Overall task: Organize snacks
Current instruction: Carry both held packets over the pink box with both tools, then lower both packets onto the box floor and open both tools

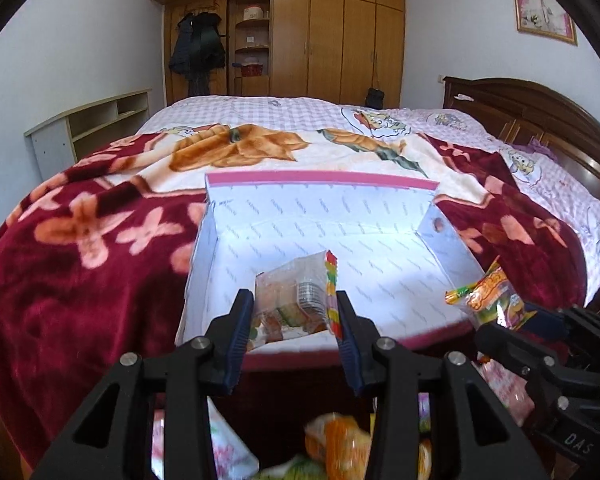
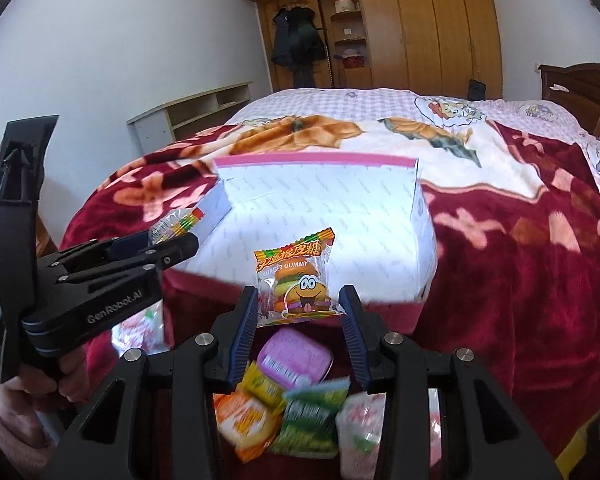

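Right now your left hand-held gripper (image 1: 296,316) is closed part-way on a clear gummy packet (image 1: 296,300), the blue pads pressing its two sides. You see that packet from its back in the left wrist view: it stands roughly upright, long axis running up and away from you, with its striped sealed edge (image 1: 331,292) along the right side, against the right pad. It hangs over the near part of the white box (image 1: 380,248), not resting on it.

Your right hand-held gripper (image 2: 302,312) is likewise closed part-way, gripping a burger gummy packet (image 2: 298,280) by its lower corners. That packet stands upright with its printed face toward the camera, the lettering reading right way up, and its long axis runs bottom to top with a slight lean to the right. It sits above the near rim of the box.

The box lies open on the red flowered blanket (image 2: 520,260) on the bed, its pink-edged far wall (image 2: 316,159) standing up and its long side running left to right across your view.

Below your grippers lies a heap of loose snacks: an orange packet (image 2: 240,420), a green packet (image 2: 308,420), a pink tin (image 2: 296,358) and a white-and-pink bag (image 2: 364,432), all blurred.

Your left hand (image 2: 28,392), in a pink sleeve, shows at the lower left of the right wrist view.
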{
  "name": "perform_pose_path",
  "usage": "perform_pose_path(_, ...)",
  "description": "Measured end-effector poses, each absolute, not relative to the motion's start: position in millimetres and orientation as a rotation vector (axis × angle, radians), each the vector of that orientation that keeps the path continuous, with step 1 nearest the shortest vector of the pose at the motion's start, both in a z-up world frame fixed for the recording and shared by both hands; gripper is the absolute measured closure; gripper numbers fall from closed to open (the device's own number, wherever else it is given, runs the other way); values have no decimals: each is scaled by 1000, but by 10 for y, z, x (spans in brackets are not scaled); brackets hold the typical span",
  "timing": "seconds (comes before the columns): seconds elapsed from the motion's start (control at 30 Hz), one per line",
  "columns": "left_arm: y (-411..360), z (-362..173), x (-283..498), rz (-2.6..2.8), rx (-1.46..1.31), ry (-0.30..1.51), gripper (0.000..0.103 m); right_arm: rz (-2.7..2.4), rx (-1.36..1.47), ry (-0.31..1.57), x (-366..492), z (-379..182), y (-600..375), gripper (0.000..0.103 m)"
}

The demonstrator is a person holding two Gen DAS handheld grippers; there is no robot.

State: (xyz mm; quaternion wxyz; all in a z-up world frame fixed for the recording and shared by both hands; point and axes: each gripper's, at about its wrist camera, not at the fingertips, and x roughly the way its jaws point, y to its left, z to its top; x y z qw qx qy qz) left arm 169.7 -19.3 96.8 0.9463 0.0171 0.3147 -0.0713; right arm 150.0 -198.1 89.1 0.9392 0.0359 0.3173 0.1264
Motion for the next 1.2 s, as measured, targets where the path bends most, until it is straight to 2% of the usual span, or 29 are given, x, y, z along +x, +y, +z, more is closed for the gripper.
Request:
perform_pose_path(0.33, -351, 904, 2154, -121, 68, 681, 61, 215, 63, 692, 2025, 837, -2039, 61)
perform_pose_path(0.67, -405, 576, 2639, -103, 65, 821, 61, 155, 53, 782, 2538, 606, -2018, 61)
perform_pose_path(1.2, -341, 366, 2893, -63, 71, 881, 60, 80, -31, 802, 2846, 454, -1938, 61)
